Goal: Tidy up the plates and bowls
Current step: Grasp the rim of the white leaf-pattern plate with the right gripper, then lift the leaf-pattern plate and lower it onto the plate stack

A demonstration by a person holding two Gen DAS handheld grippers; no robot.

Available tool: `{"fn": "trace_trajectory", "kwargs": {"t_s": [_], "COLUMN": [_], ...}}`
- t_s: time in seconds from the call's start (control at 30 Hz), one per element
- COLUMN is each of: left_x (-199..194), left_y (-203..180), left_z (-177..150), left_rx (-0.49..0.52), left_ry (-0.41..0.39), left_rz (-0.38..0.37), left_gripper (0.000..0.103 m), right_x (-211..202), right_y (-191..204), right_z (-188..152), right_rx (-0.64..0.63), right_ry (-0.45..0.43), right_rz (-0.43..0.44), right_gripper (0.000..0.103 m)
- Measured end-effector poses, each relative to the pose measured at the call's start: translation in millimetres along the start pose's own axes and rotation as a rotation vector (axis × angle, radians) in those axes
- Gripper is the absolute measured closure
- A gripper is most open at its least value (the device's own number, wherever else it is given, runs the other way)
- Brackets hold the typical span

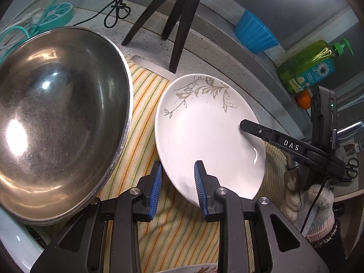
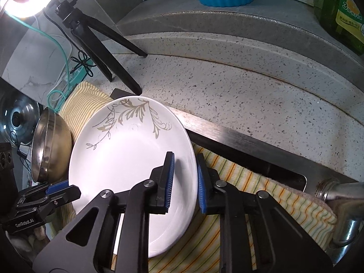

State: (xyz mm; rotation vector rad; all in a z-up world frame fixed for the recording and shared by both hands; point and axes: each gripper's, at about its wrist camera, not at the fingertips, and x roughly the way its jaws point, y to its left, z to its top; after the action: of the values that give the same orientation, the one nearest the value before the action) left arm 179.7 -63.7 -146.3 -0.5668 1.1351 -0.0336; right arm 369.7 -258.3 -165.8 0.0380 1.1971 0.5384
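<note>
A white plate with a grey leaf pattern (image 1: 204, 132) lies on a striped cloth (image 1: 145, 104); it also shows in the right wrist view (image 2: 127, 150). My left gripper (image 1: 178, 182) is open, its fingers straddling the plate's near left rim. My right gripper (image 2: 185, 177) is open, its fingers straddling the plate's right rim; one of its fingers (image 1: 273, 136) reaches over the plate in the left wrist view. A large steel bowl (image 1: 56, 122) sits tilted left of the plate, also visible in the right wrist view (image 2: 50, 145).
A black tripod (image 1: 173, 22) stands on the speckled counter (image 2: 238, 95) behind the plate. A blue ribbed cup (image 1: 254, 31) and green soap bottle (image 1: 309, 66) stand on the back ledge. A faucet (image 2: 343, 204) is at the right. Another patterned dish rim (image 1: 193, 269) shows at bottom.
</note>
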Motion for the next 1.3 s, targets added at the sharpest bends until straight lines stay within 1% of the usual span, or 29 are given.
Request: {"fn": "trace_trajectory", "kwargs": {"t_s": [0.13, 0.27, 0.6, 0.7, 0.83, 1.13, 1.3], "left_x": [1, -1, -7, -11, -18, -50, -66], "left_y": [-3, -9, -20, -22, -21, -22, -17], "left_z": [1, 0, -12, -19, -28, -43, -54], "left_rx": [0.013, 0.026, 0.067, 0.078, 0.085, 0.121, 0.145], "left_ry": [0.0, -0.002, 0.001, 0.001, -0.001, -0.036, -0.046], "left_rz": [0.011, 0.017, 0.009, 0.004, -0.005, -0.03, -0.035], "left_gripper": [0.078, 0.078, 0.078, 0.078, 0.078, 0.078, 0.078], "right_x": [-3, -7, -35, -42, -53, -88, -99], "right_y": [2, 2, 4, 5, 9, 26, 38], "right_z": [-2, -8, -26, -37, -53, -89, -108], "right_rx": [-0.008, -0.003, 0.001, -0.005, 0.002, 0.003, -0.001], "right_ry": [0.001, 0.0, -0.032, -0.037, -0.044, -0.092, -0.097], "right_rz": [-0.008, 0.004, 0.019, 0.014, 0.032, 0.037, 0.038], "right_gripper": [0.085, 0.085, 0.085, 0.085, 0.085, 0.085, 0.085]}}
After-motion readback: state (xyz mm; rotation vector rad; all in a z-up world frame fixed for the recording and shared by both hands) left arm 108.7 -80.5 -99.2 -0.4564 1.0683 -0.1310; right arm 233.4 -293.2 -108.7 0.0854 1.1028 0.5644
